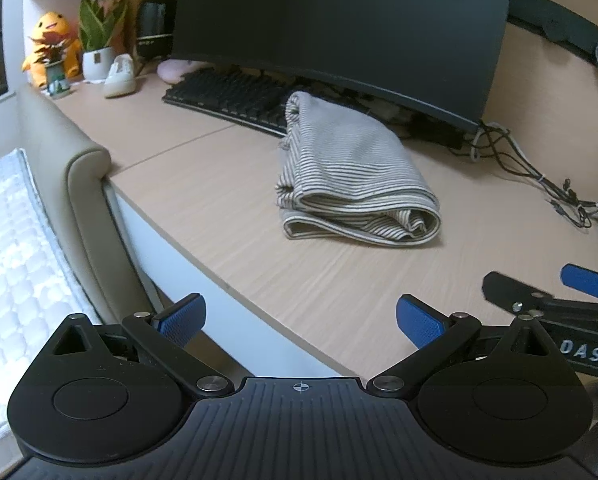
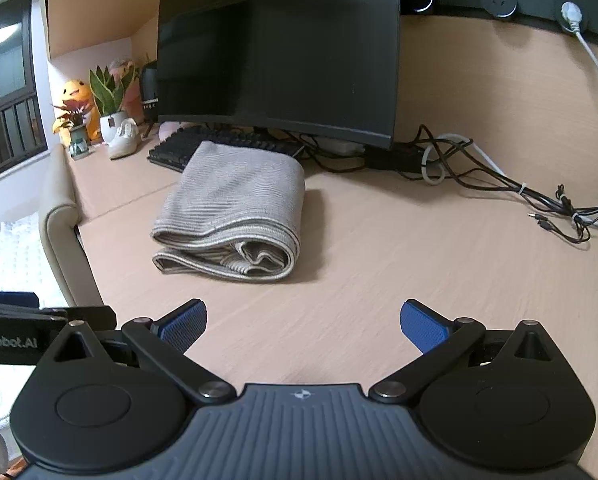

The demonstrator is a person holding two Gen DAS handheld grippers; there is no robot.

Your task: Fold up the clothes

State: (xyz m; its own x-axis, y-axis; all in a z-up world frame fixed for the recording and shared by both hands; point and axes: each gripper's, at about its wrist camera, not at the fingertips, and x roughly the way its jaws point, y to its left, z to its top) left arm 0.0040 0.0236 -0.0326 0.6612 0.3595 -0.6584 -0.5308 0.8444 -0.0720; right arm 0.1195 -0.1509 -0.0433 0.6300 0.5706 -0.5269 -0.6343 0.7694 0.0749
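Left wrist view: the left gripper point(image 1: 301, 322) hangs over the near edge of the wooden desk point(image 1: 203, 196), its blue-padded fingers point(image 1: 181, 320) spread wide with nothing between them. The striped garment point(image 1: 353, 180), grey and white, lies folded in a compact stack on the desk ahead, well apart from the fingertips. Its rolled fold faces the camera and its far end touches or overlaps the black keyboard point(image 1: 227, 94). A dark monitor point(image 1: 339, 28) stands behind. At the far left corner sit an orange plush toy point(image 1: 49, 46), a potted plant point(image 1: 97, 40) and a white shoe point(image 1: 119, 76). A tangle of cables point(image 1: 539, 172) runs along the right side. A beige chair back point(image 1: 83, 168) stands at the desk's left edge. The right gripper point(image 1: 547, 292) shows at the lower right, one blue pad visible; its opening cannot be judged from here.

Right wrist view: the right gripper point(image 2: 303, 326) sits low over the desk point(image 2: 419, 248), fingers point(image 2: 423, 330) wide apart and empty. The striped garment point(image 2: 235, 200) rests ahead and left of centre, folded, open layered edges toward the camera, its far end against the keyboard point(image 2: 171, 152). The monitor point(image 2: 279, 52) stands behind it. Cables point(image 2: 479, 176) spread to the right. A wall socket strip point(image 2: 499, 0) runs along the top, with a white plug point(image 2: 571, 14) inserted. Part of the left gripper's body point(image 2: 27, 328) shows at the left edge.
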